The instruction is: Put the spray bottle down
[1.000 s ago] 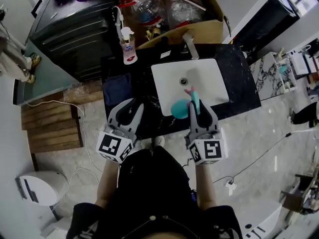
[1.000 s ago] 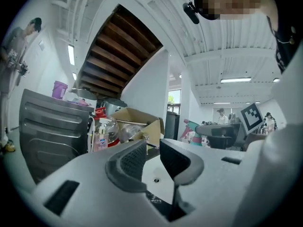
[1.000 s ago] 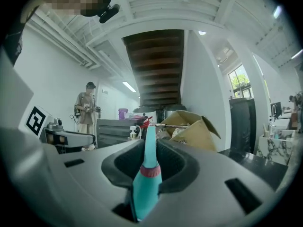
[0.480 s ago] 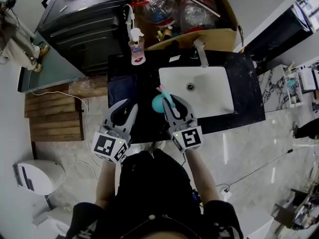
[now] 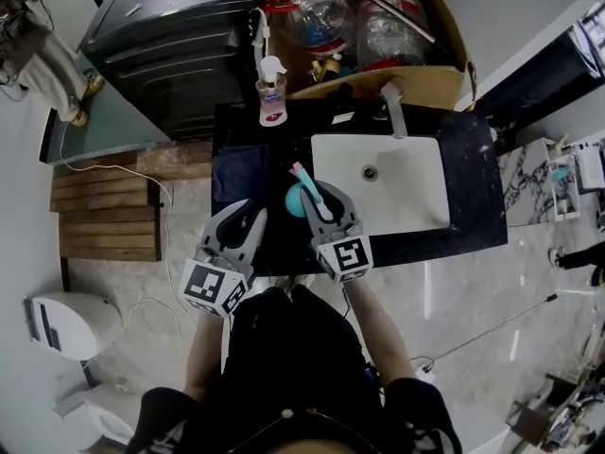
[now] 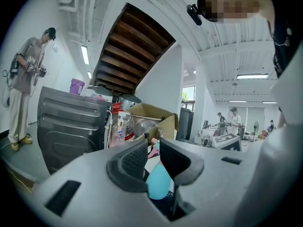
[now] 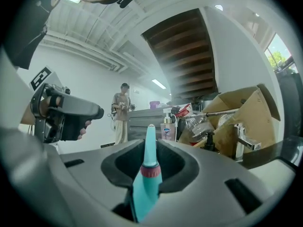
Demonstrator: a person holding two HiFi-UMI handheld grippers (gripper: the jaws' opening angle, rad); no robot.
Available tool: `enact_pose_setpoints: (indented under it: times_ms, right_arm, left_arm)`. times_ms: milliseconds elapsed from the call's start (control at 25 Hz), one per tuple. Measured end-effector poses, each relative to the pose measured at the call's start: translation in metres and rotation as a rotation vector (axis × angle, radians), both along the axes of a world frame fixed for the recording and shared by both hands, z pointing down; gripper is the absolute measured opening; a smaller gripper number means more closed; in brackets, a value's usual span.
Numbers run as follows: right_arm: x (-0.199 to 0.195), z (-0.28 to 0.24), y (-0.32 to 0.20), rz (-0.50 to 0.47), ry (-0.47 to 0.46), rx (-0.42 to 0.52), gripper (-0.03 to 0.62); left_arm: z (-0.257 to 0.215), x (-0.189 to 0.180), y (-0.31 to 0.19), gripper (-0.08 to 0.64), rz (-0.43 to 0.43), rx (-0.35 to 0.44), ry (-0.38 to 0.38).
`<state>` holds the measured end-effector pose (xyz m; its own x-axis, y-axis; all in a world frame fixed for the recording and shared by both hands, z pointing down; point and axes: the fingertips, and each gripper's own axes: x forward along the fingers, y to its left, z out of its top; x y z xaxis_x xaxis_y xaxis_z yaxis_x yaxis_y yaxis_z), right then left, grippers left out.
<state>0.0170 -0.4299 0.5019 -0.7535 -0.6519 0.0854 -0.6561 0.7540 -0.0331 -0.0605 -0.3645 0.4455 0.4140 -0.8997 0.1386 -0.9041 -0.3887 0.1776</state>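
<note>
The spray bottle (image 5: 298, 200), teal with a reddish ring at its neck and a tapered top, stands roughly upright in the right claw (image 5: 319, 195). In the right gripper view, the right claw's (image 7: 149, 149) two jaws are clamped on the spray bottle's (image 7: 144, 188) neck, one pad on each side. The top rises above the pads and the body hangs below them. From the head view the body sits below and slightly left of the jaws, over the black surface (image 5: 454, 227). Whether its base touches the surface cannot be told.

The white sink (image 5: 416, 201) lies just to this claw's right and ahead, with the faucet (image 5: 393, 110) at its far rim. A dark blue cloth (image 5: 236, 173) lies on the surface to the claw's left. Well ahead and a little left stands a soap pump bottle (image 5: 272, 97). Behind that is a cardboard box (image 5: 444, 64) full of clear plastic bottles, and further left a black appliance (image 5: 180, 50).

The left claw (image 5: 249, 218) is near the right claw's left side, apart from it, over the near edge of the surface. In the left gripper view the left claw's (image 6: 153, 148) jaws stand a narrow gap apart, clamped on nothing. The teal body shows through that gap, beyond the pads. Far ahead of both claws a person (image 7: 120, 111) stands on the floor.
</note>
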Motion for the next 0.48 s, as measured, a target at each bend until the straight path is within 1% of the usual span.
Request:
enact_pose_setpoints:
  times_ms: [160,360,400,480]
  right_arm:
    - [-0.0039,0.0011,-0.0025,-0.006,0.006,0.005,0.091]
    - [-0.0039,0.0014,-0.0035,-0.018,0.001,-0.020,0.096]
    - [-0.0037,0.0016,-0.0035,-0.023,0.000,-0.024,0.101]
    - [-0.0031,-0.0005,-0.0039,-0.032,-0.013,-0.030,0.132]
  left_arm:
    - [0.0027,0.0010,-0.0011,0.074,-0.002,-0.009,0.006]
    - [0.0018,0.0046,-0.0035,0.074,0.004,-0.004,0.003]
    - [0.0010,0.0053,-0.0043,0.074,0.006,-0.002,0.003]
    - [-0.0001,0.0068,-0.0056,0.074,0.007,-0.001,0.006]
